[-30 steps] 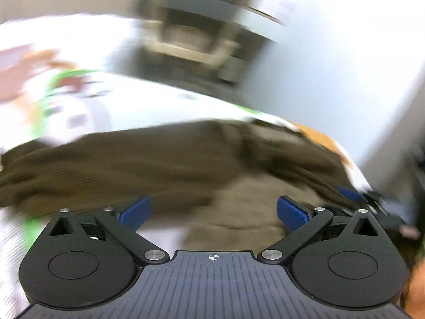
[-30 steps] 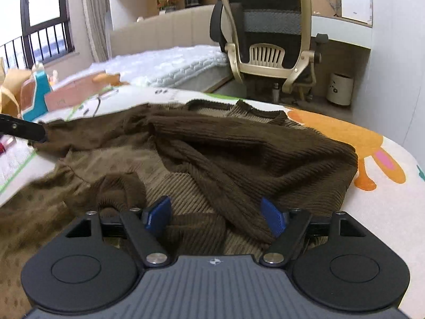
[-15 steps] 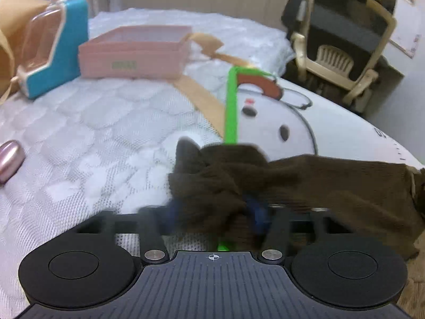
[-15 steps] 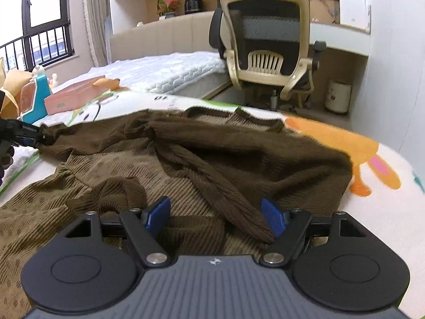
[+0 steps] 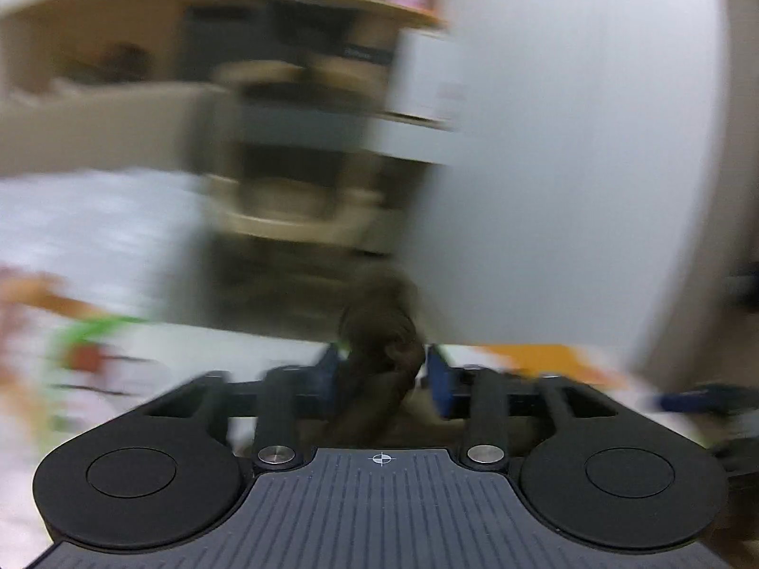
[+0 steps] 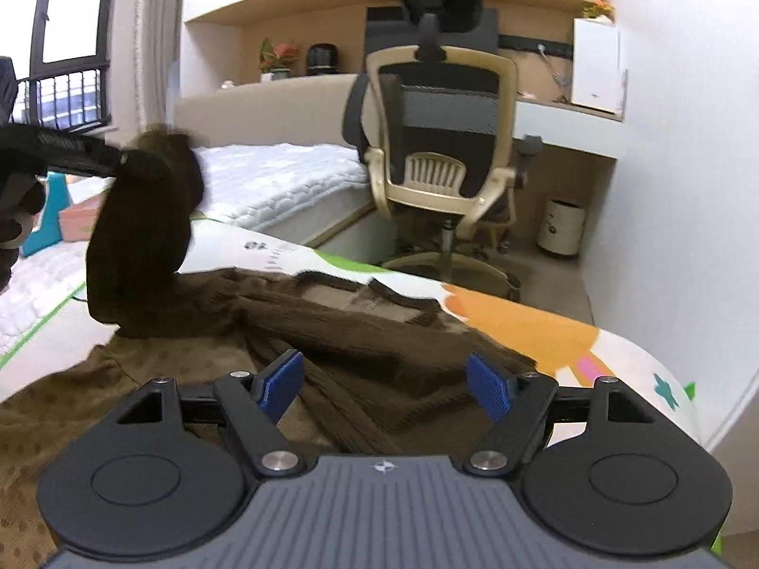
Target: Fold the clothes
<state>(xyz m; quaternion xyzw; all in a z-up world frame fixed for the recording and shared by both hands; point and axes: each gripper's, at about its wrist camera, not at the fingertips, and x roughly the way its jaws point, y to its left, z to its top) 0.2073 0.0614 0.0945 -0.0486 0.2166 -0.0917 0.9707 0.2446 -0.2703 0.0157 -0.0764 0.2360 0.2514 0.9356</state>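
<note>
Ribbed brown knit sweater (image 6: 360, 332), seemingly matt wool

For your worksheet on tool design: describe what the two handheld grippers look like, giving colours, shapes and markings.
Both match. The right gripper has a grey ribbed body with a small crosshair mark, two round black discs, black linkage arms with silver pivots, and blue textured pads. The left gripper shows the same, though blurred.

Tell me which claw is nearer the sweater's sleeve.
Left. The left claw is shut on the sleeve, holding it up off the mat. The right claw is open, hovering over the sweater's body, apart from the sleeve.
</note>
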